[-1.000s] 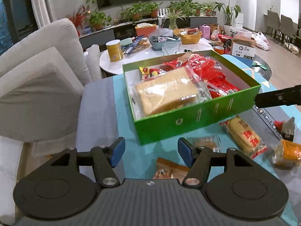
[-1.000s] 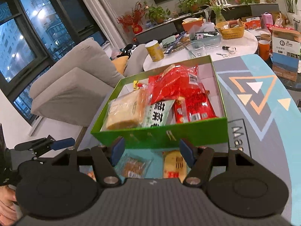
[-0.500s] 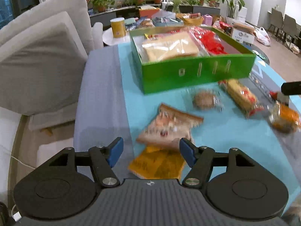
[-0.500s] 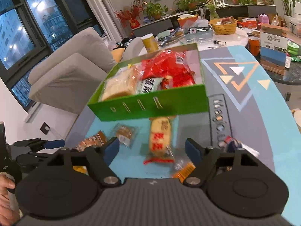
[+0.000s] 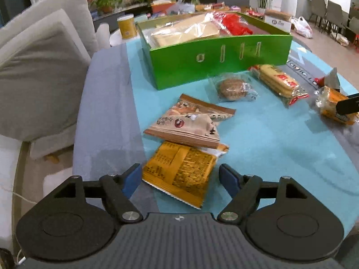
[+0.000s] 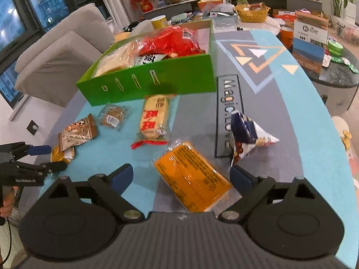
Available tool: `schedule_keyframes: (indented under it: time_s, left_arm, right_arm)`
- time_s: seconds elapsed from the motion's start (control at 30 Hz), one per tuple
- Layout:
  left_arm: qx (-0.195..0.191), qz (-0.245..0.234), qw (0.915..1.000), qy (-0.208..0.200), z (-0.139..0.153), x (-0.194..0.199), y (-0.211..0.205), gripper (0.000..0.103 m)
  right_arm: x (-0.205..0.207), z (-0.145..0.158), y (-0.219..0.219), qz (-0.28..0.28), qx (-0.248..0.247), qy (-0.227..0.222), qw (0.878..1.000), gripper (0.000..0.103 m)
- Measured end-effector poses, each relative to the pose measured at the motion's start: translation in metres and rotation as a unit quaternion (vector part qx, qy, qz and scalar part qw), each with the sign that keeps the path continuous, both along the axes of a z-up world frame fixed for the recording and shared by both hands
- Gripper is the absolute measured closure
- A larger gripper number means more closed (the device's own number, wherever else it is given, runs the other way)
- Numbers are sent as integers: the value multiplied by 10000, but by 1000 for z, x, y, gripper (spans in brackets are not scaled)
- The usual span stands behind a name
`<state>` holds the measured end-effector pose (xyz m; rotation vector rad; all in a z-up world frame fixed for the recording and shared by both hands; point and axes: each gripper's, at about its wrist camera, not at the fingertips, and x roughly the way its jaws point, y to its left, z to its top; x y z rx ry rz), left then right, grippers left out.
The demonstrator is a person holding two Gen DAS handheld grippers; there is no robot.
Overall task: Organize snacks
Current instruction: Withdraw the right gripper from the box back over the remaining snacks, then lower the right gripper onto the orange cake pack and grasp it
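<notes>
A green box (image 5: 215,53) (image 6: 152,78) holds bread and red snack packs. Loose snacks lie on the table in front of it. My left gripper (image 5: 180,180) is open, its jaws on either side of a yellow-orange packet (image 5: 179,171); a brown packet (image 5: 190,123) lies just beyond. My right gripper (image 6: 181,179) is open around an orange packet (image 6: 193,176), with a blue-white bag (image 6: 246,134) to its right. A round cookie (image 5: 232,87) (image 6: 113,116) and a yellow rice-cracker pack (image 5: 277,81) (image 6: 153,118) lie near the box. The left gripper also shows in the right wrist view (image 6: 44,158).
The table has a blue-and-grey mat (image 6: 280,103). A grey sofa (image 5: 38,62) stands to the left. A cluttered white round table (image 6: 258,22) with a yellow can (image 5: 127,25) is behind the box. A cardboard box (image 6: 310,38) sits on a dark side table at right.
Both grippers have pulled back from the green box and dropped low over the table. The near yellow and orange packets now lie between their open jaws.
</notes>
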<state>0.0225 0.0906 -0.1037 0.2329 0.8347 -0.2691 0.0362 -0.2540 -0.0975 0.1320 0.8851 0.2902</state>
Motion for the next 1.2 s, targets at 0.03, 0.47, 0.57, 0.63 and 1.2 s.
schedule_keyframes:
  time_s: [0.03,0.47,0.57,0.63,1.2]
  left_arm:
    - [-17,-50,10000,-15,0,-3,-1,30]
    - [183,-582,9981,-131,12,-32,-22,31]
    - [617,-452,9960,-468,13,-26,-17,31]
    - [708,-404,9959,-405,10,-15,-11,30]
    - [-568,-124,9981,198,1,9,3,45]
  right_arm:
    - [-2,-1,1,19,-10,3,10000,5]
    - [-14,0,27,267,-115,-191,9994,4]
    - [-14,4,24,123,-81,-289,9995,4]
    - [-12,6,23,95,-22,-314,9995,4]
    - [-4,-4,28,42,11,-110,9999,4]
